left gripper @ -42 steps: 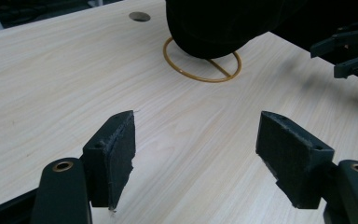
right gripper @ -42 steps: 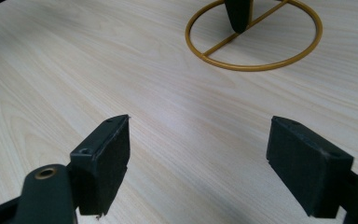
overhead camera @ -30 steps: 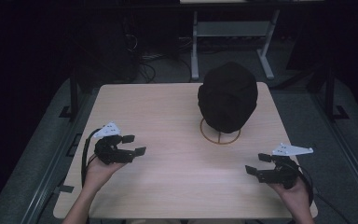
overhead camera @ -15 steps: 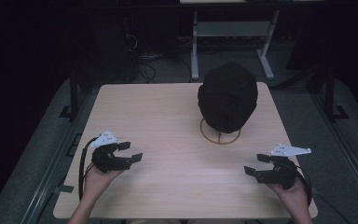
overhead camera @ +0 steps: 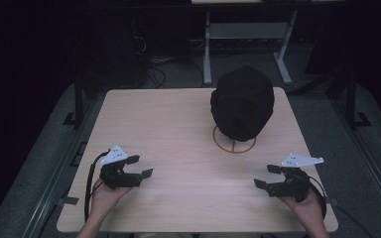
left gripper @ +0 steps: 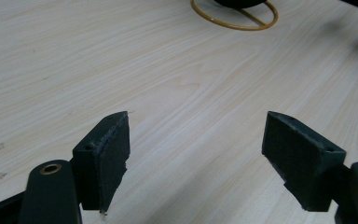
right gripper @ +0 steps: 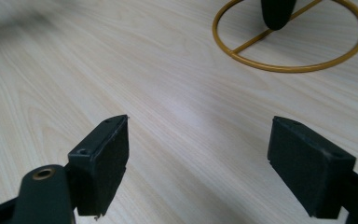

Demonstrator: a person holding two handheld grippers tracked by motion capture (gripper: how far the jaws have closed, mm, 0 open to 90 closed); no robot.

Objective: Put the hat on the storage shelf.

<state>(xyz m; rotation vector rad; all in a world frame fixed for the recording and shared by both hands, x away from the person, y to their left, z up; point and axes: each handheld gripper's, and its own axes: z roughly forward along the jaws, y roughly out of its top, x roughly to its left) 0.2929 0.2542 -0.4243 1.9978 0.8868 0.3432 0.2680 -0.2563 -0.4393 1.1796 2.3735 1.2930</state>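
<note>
While both tongs gape, black hat (overhead camera: 242, 101) label-free

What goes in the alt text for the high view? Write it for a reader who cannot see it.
A black hat sits on a gold wire stand toward the far right of a pale wooden table. Near the front edge, a person's hands hold the left gripper and right gripper, both open and empty, jaws pointing inward.
</note>
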